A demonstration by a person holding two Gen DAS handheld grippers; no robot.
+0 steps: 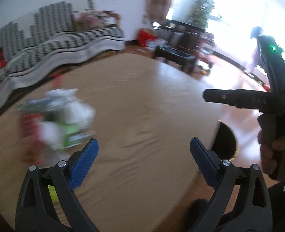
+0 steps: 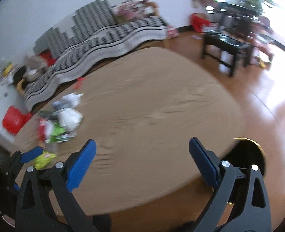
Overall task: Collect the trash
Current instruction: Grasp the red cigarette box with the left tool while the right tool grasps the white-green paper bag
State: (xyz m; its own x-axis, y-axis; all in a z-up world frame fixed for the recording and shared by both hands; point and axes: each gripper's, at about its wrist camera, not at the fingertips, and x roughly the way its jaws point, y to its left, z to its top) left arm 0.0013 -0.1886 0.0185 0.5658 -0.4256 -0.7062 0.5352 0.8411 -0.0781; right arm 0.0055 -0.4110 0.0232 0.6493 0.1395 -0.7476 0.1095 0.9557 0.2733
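Both claws empty, jaws wide: left claw (image 1: 144, 148), right claw (image 2: 142, 147). Trash pile (image 2: 62, 118) lies on the tan desk (image 2: 152, 100), far left, near the striped sofa (image 2: 96, 38). Step: between pickups. Next: reach left, close on one wrapper.

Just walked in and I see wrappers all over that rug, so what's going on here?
A person holds a blue-padded gripper in each hand above a tan rug. Both the left gripper and the right gripper are open and empty. A blurred heap of white, green and red wrappers and bags lies on the rug's left side, untouched, with a yellow-green packet nearer. A round black bin with a gold rim sits at the rug's right edge.
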